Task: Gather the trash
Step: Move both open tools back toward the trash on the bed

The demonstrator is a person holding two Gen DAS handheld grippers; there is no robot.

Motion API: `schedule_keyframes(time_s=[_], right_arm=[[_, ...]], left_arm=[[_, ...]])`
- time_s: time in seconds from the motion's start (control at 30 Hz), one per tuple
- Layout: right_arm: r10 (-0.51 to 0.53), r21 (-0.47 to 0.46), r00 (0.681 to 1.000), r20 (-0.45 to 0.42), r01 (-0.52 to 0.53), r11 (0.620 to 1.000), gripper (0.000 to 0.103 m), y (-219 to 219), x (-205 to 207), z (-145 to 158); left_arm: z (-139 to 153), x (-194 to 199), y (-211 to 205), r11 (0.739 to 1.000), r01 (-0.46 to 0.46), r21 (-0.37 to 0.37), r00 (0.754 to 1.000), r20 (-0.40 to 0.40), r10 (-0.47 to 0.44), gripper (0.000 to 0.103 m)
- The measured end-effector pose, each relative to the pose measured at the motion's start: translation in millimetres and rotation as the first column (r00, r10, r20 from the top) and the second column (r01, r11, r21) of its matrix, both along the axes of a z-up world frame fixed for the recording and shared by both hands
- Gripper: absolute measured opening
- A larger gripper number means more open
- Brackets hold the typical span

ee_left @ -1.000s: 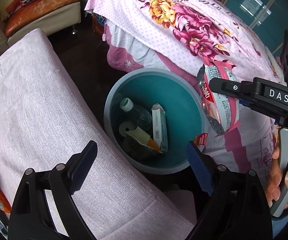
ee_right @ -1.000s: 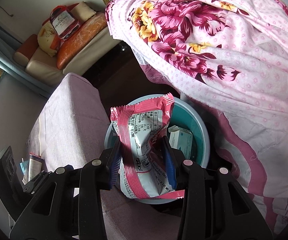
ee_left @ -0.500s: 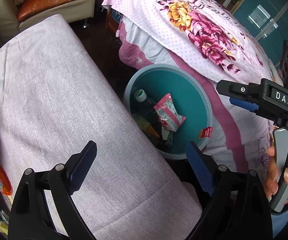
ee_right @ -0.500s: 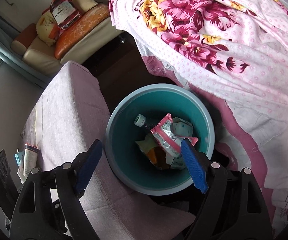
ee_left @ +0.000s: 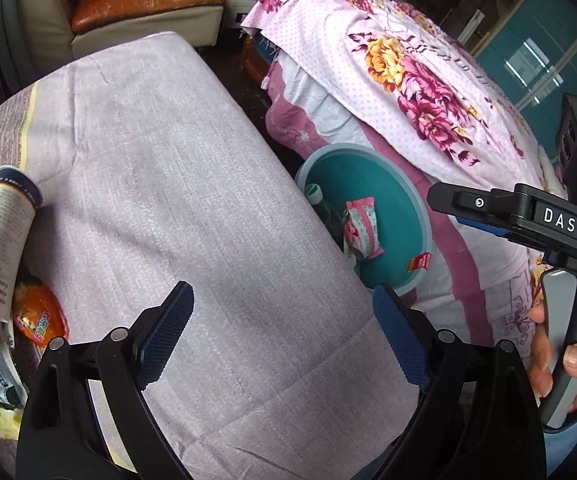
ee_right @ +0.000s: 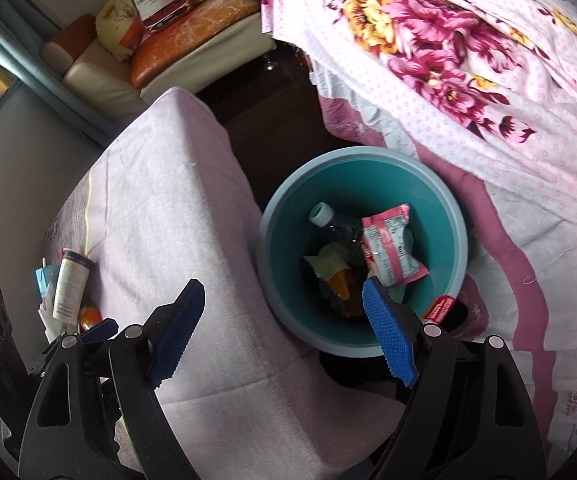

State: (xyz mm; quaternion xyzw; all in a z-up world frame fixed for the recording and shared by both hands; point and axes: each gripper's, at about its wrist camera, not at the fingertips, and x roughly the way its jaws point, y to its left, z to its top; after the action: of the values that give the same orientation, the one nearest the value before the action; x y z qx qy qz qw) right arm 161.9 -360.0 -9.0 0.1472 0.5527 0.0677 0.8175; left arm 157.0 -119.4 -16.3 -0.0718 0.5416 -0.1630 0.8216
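A teal bin [ee_right: 454,216] [ee_left: 420,216] stands on the floor between a lilac-covered surface [ee_left: 168,200] and a flowered bed. In it lie a pink snack wrapper [ee_right: 390,250] [ee_left: 362,226], a clear bottle [ee_right: 324,216] and other scraps. My right gripper [ee_right: 284,332] hangs open above the bin's near-left rim, nothing between its fingers. My left gripper [ee_left: 284,336] is open and empty over the lilac cover. At that cover's left edge lie a white tube [ee_left: 0,240] [ee_right: 70,284] and an orange packet [ee_left: 40,320].
The bed with the pink flowered sheet [ee_right: 468,60] borders the bin on the right. A sofa with orange cushions [ee_right: 192,28] stands at the back. A hand [ee_left: 560,364] holds the right gripper's handle at the left wrist view's right edge. Dark floor lies behind the bin.
The right gripper opened and let the pink wrapper fall into the bin. Both grippers then drifted left, away from the bin and over the lilac cover.
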Motion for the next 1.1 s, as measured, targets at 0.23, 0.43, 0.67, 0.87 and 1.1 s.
schedule_keyframes(time_s=[0.23, 0.43, 0.67, 0.87, 1.1], right_arm=[[0.066, -0.014, 0.998, 0.005, -0.066, 0.998, 0.077, 45, -8, 10], [0.135, -0.026, 0.991, 0.006, -0.135, 0.991, 0.077, 90, -10, 18], [0.226, -0.029, 0.974, -0.011, -0.226, 0.974, 0.077, 147, -7, 18], [0.294, -0.007, 0.955, -0.033, -0.294, 0.956, 0.077, 193, 0, 14], [0.340, 0.004, 0.939, -0.047, -0.340, 0.940, 0.077, 242, 13, 6]], left_arm=[[10, -15, 43, 0.998, -0.066, -0.022, 0.997, 0.027, 0.067, 0.091], [19, -29, 84, 0.993, -0.112, -0.035, 0.992, 0.051, 0.113, 0.092], [28, -44, 144, 0.980, -0.191, -0.045, 0.978, 0.077, 0.194, 0.092], [38, -55, 210, 0.957, -0.288, -0.033, 0.950, 0.119, 0.290, 0.092], [23, -56, 280, 0.920, -0.392, 0.016, 0.916, 0.105, 0.388, 0.092]])
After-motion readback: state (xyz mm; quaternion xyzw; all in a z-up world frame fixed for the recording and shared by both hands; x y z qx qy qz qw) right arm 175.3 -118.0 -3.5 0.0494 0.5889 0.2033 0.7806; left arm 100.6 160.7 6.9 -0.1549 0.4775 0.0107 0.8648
